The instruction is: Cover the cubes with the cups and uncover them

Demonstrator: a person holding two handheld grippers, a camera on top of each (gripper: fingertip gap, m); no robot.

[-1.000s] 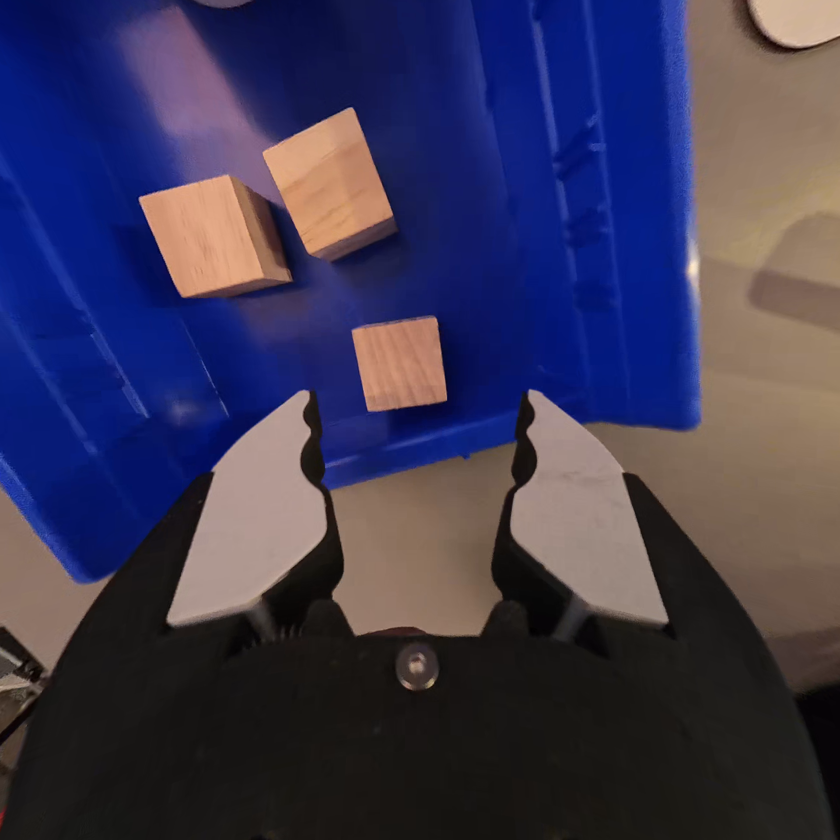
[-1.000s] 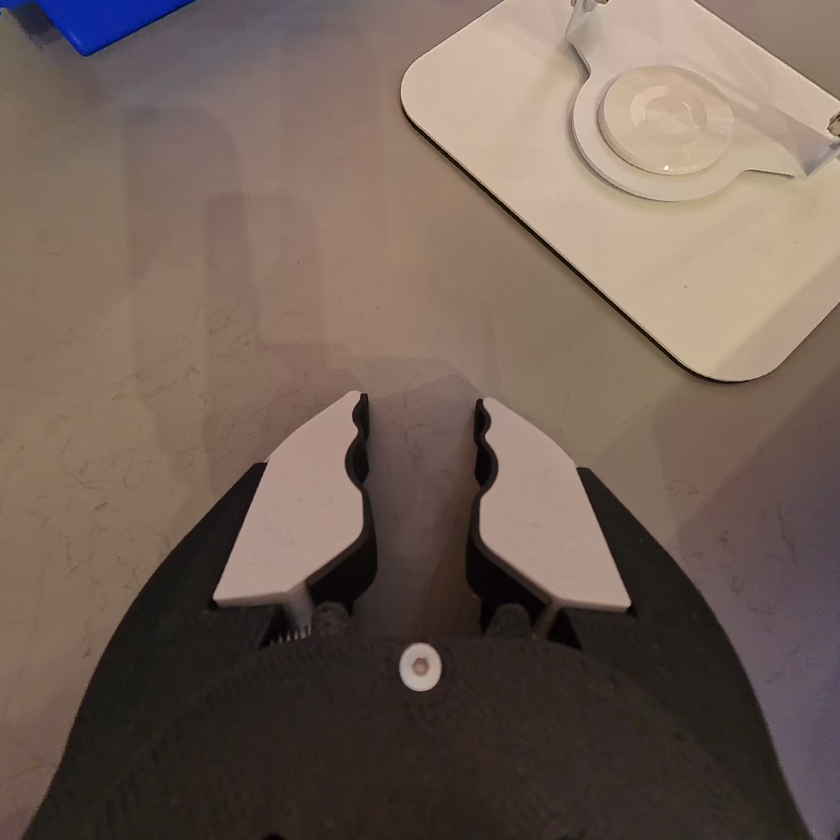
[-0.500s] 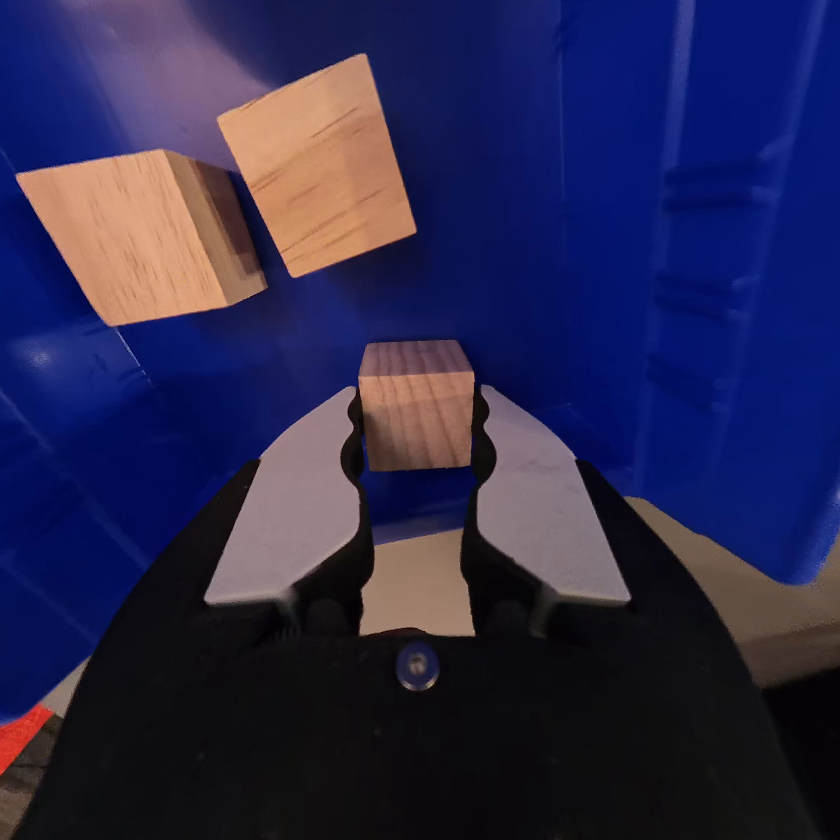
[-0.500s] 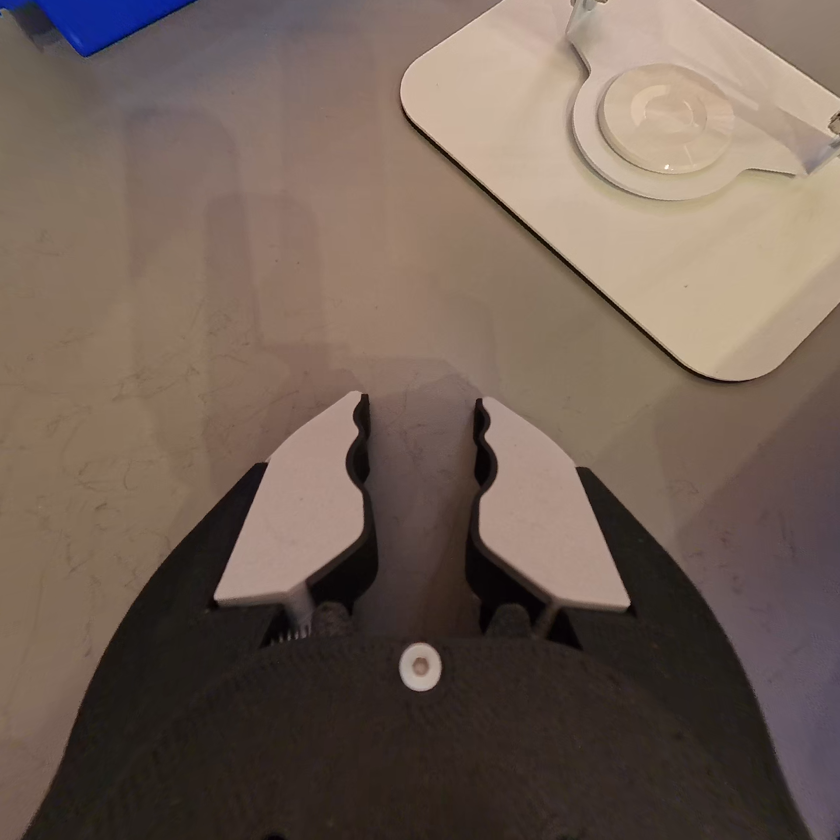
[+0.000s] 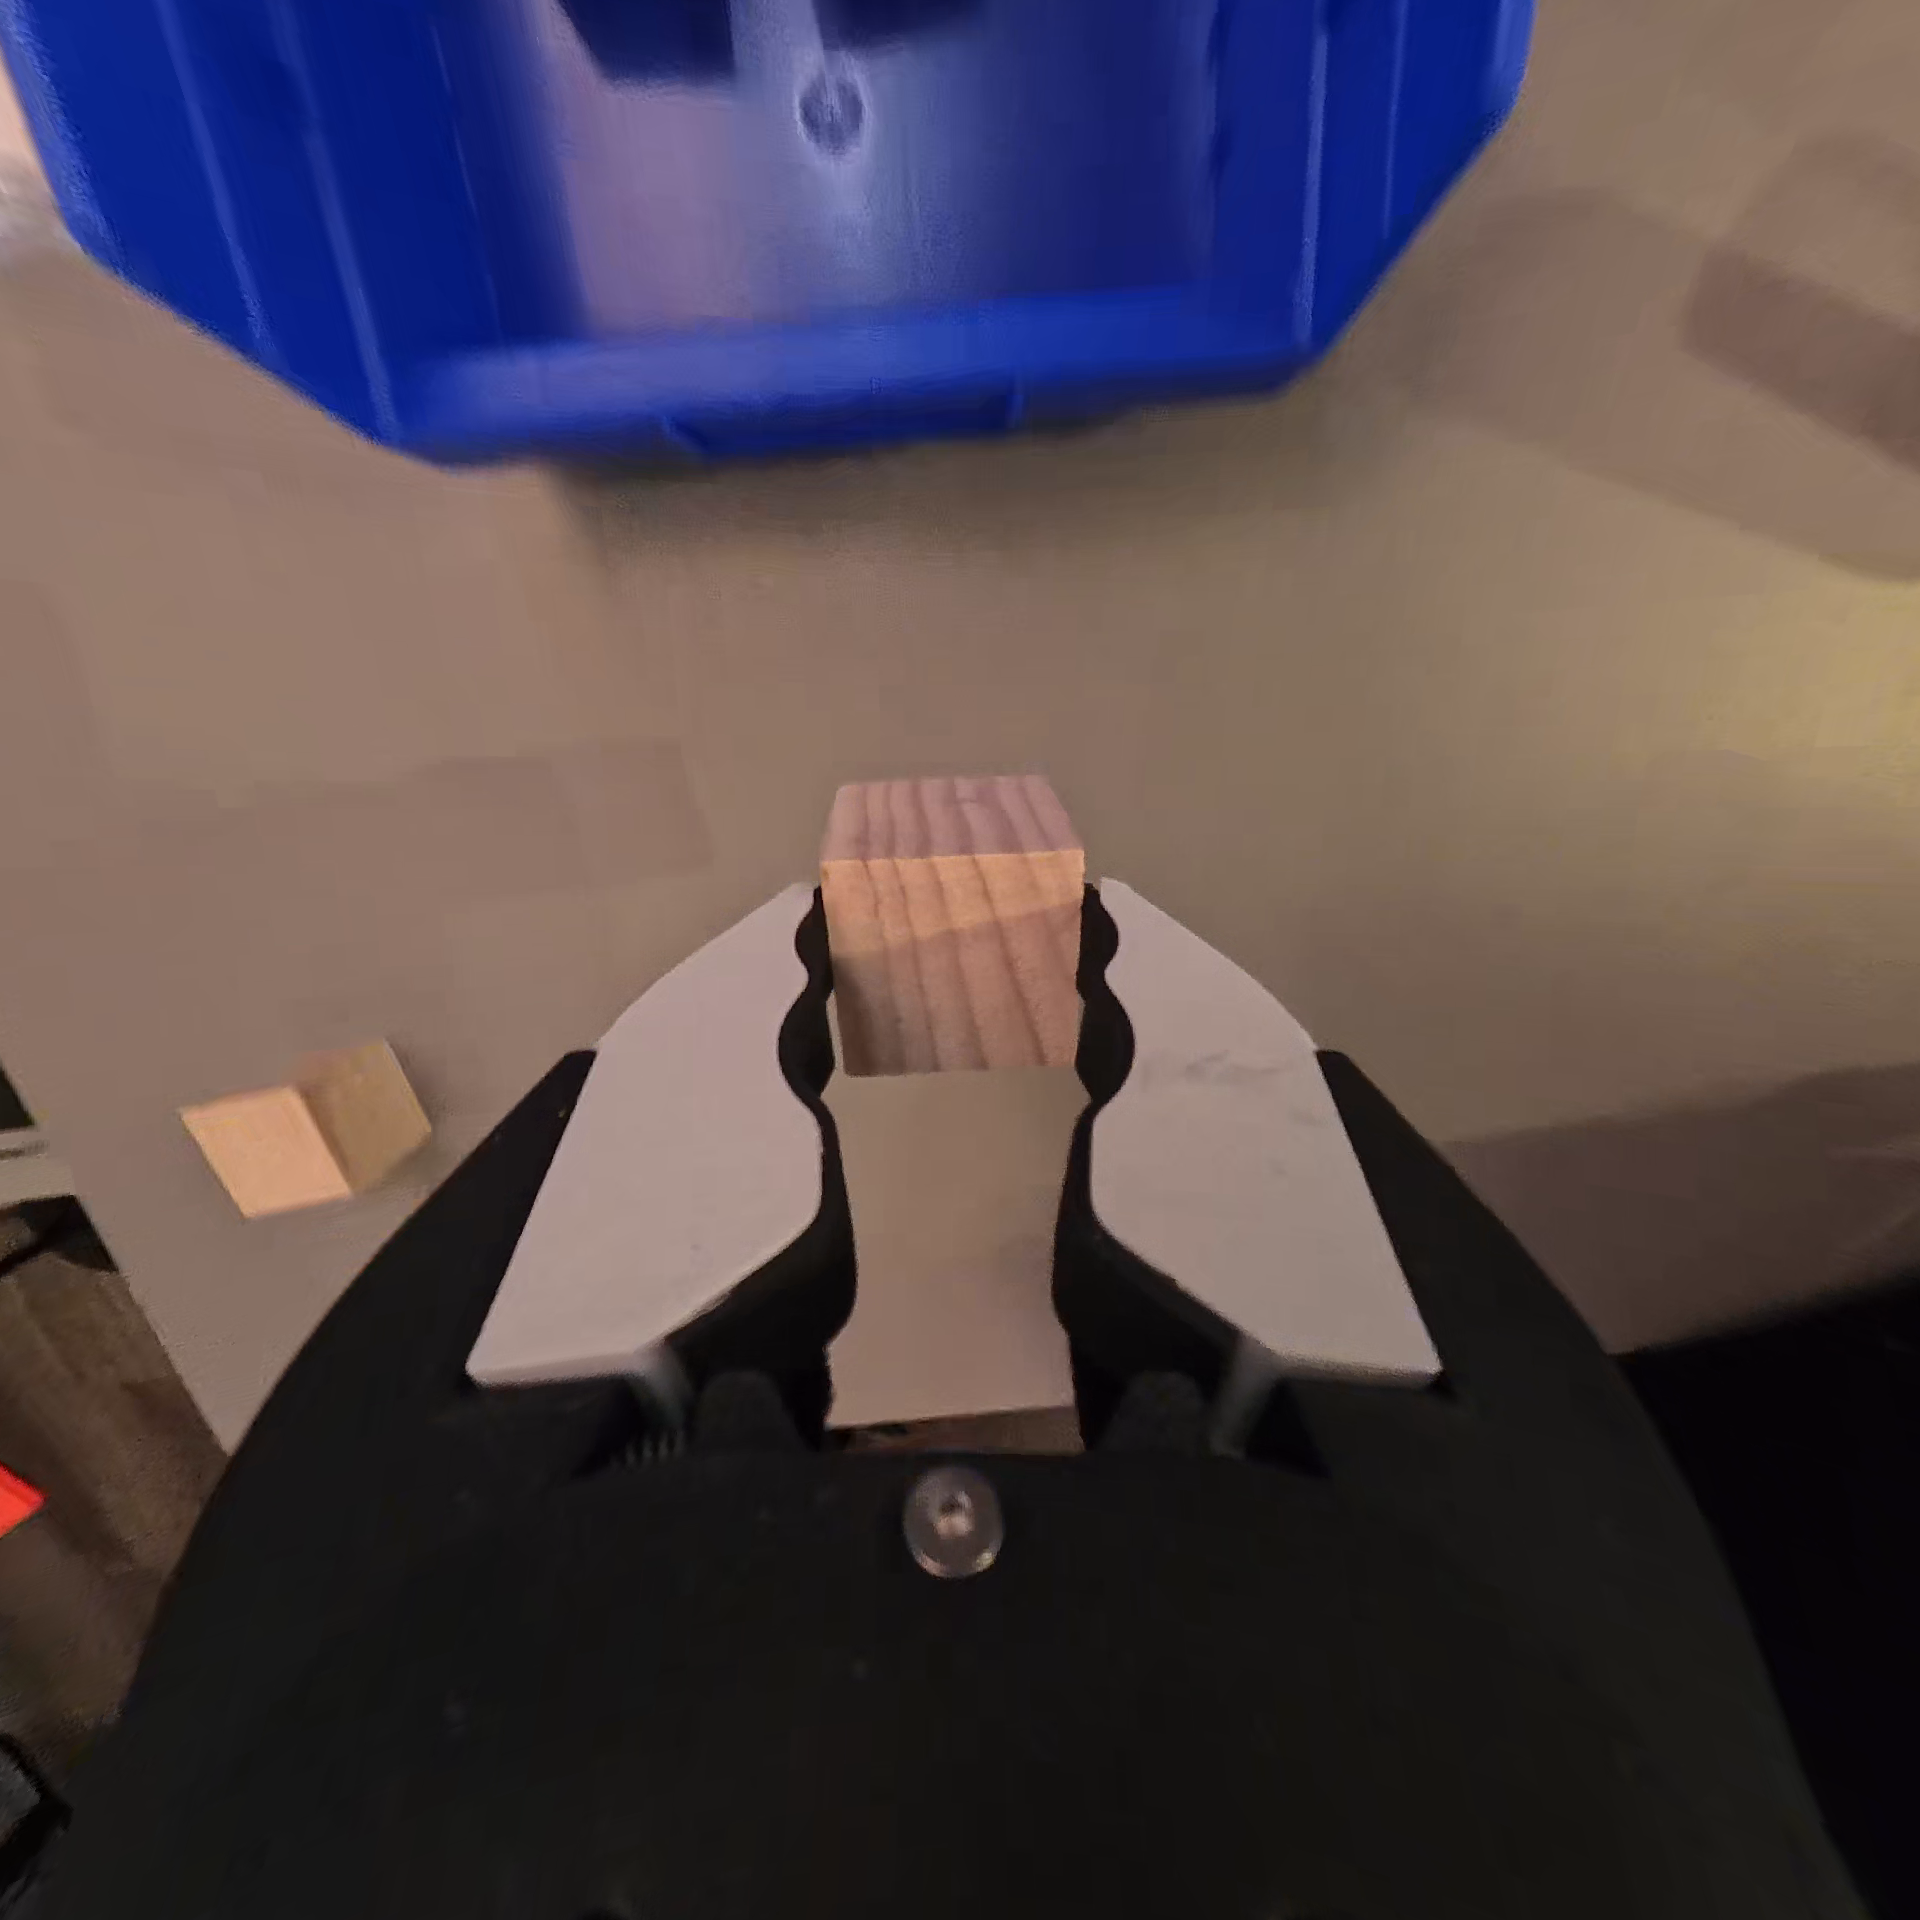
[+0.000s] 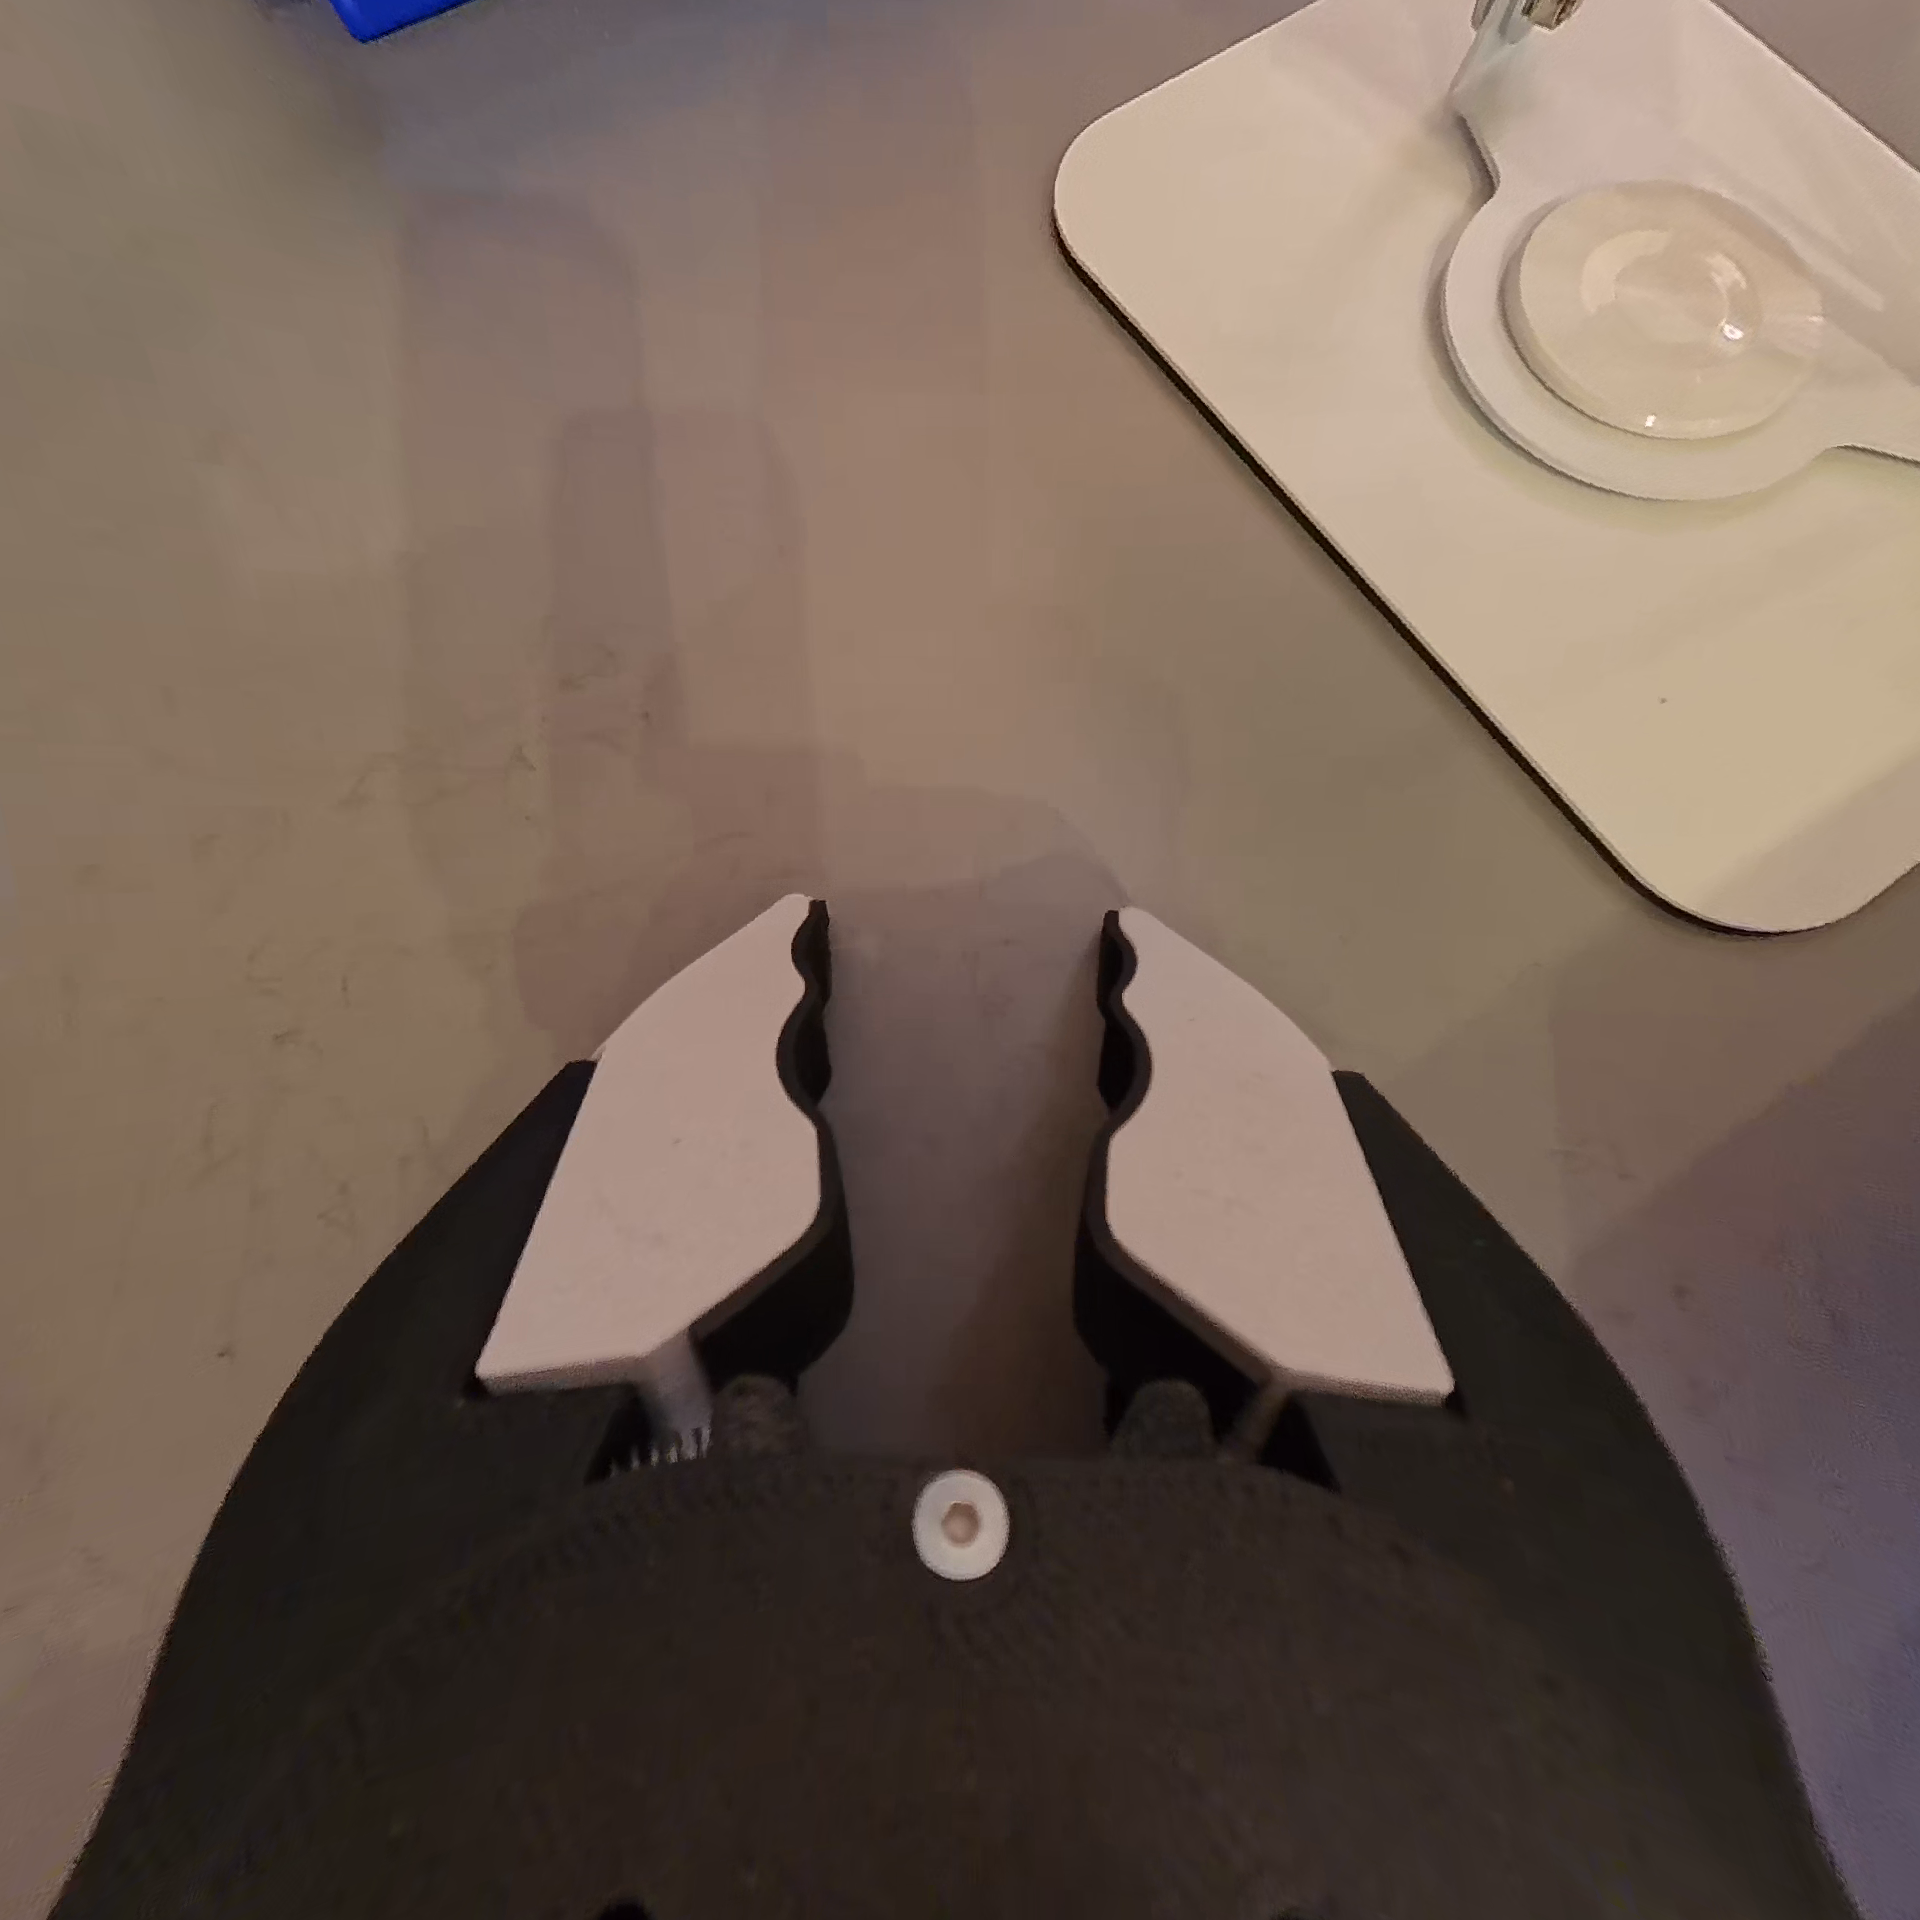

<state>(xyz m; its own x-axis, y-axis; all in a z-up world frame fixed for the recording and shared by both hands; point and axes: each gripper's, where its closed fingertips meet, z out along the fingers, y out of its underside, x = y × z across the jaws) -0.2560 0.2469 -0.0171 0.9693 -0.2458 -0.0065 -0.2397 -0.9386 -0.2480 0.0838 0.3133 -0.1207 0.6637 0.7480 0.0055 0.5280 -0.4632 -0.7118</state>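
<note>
Left wrist view: fingers [image 5: 727, 1060] clamped on wooden cube [image 5: 954, 956] by tips only; could slip, drop onto bench [image 5: 1351, 779]. Right gripper [image 6: 964, 914] fingers apart, empty.

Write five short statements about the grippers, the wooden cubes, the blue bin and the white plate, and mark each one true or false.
1. The left gripper is shut on a wooden cube. True.
2. The right gripper holds a cube too. False: its fingers stand apart with only bare table between them.
3. The held cube is inside the blue bin. False: it is outside, on the near side of the bin's front rim, over the table.
4. A second cube lies on the table to the left of the left gripper. True.
5. A cup stands upright on the white plate. False: no cup shows there; the plate bears a clear round dome on a flat white piece.
</note>
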